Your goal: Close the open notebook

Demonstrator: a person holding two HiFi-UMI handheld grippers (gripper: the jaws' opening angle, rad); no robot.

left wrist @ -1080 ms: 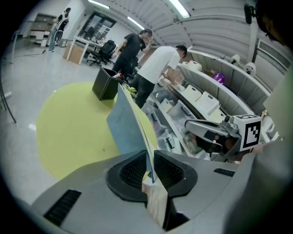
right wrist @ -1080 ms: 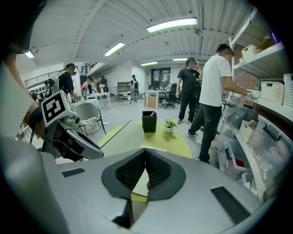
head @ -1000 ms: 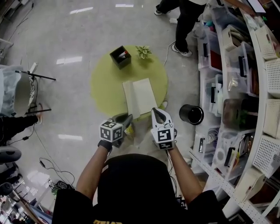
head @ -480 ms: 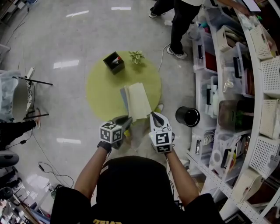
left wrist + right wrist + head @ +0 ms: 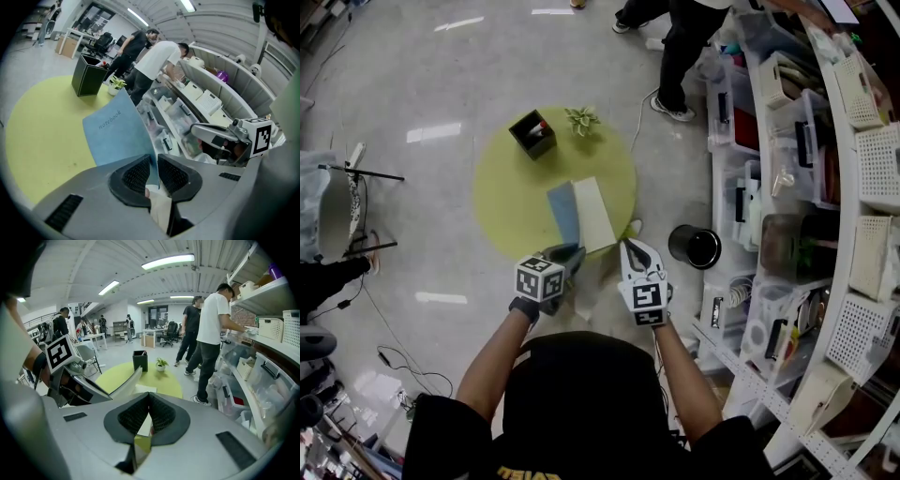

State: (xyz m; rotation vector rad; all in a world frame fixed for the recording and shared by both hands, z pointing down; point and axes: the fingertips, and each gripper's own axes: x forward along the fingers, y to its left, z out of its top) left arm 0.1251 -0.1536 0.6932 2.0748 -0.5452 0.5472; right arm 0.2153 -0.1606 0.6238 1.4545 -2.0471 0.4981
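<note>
**Item 1: notebook** (image 5: 581, 214). Loc.: on the round yellow-green table (image 5: 511, 202), near-right part of the top, close to the edge by the person. The blue cover (image 5: 117, 133), w/ "notebook" printed on its outer face, is raised off the table and tilted. The cream page (image 5: 595, 214) lies flat just beside it. Status: part-open, closing not yet done.

**Item 2: left gripper** (image 5: 154, 159). Jaws all but together, nipping the near edge of the blue cover betw. the pads. Reason (judged): a thin cover can't be pushed over, so it's held at the free edge to swing about the spine like a door.

**Item 3: right gripper** (image 5: 149, 397). Jaws fully together, tip at the near-right corner of the cream side. Cream paper shows in the gap behind the pads; can't tell if it's pinched or only seen past. Reason (judged): it steadies the page block so the book doesn't slide off the table edge as the cover goes over.

**Item 4: misc.** Black box (image 5: 532, 133) and potted plant (image 5: 580, 119) sit at the far side of the table, well apart from the notebook and out of the cover's path. Black bin (image 5: 694, 246) is on the floor to the right. Storage shelves (image 5: 862, 141) run along the right, w/ people standing by them.

**Next (judged):** carry the cover rightward onto the cream page, then let go. The right gripper needs to clear first, else the cover lands on it.
</note>
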